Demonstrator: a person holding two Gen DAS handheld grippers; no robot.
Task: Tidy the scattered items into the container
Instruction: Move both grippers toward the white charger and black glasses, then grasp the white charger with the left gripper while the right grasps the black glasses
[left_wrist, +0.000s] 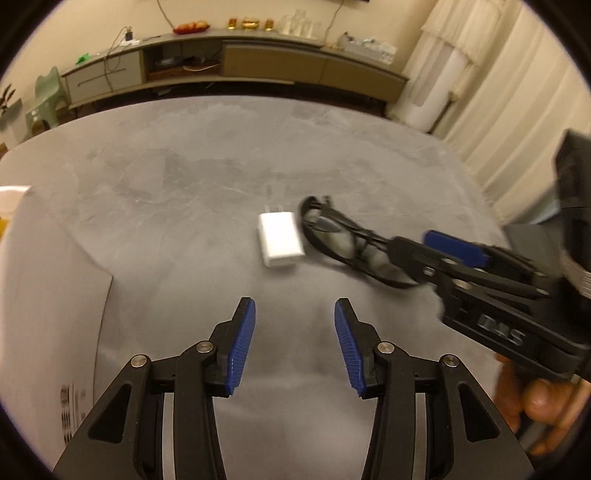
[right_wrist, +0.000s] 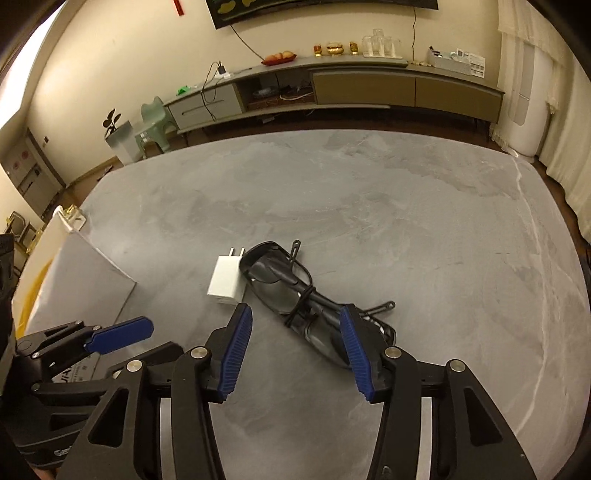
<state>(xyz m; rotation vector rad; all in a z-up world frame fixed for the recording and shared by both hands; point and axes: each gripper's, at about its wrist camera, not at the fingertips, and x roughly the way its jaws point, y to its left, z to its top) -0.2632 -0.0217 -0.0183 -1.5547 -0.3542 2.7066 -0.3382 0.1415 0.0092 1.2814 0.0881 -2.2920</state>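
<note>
From my left camera I saw the left gripper (left_wrist: 294, 345) with its fingers spread wide and nothing between them, hanging above bare grey table (left_wrist: 184, 177); ahead of it lay the white charger (left_wrist: 280, 240), prongs pointing away from me, and just beside it, on its right, the black glasses (left_wrist: 340, 240), folded; whether the two touched I could not tell; the far half of the glasses was covered by the right gripper (left_wrist: 417, 254), blurred, coming in from the right with a hand (left_wrist: 535, 406) under it, cut off by the lens rim. From the right camera the right gripper (right_wrist: 295, 354) stood wide open too, holding nothing; its right finger (right_wrist: 356, 354) hid the near end of the glasses (right_wrist: 291, 284), while the charger (right_wrist: 226, 281) sat clear just beyond the left finger; one blue pad of the left gripper (right_wrist: 122, 334) showed at lower left. The container (right_wrist: 79, 273) stood well to the left of both items; only a pale wall and corner of it showed in either view, its inside mostly hidden from me; a yellow edge ran along its left side, which I could not make out.
</note>
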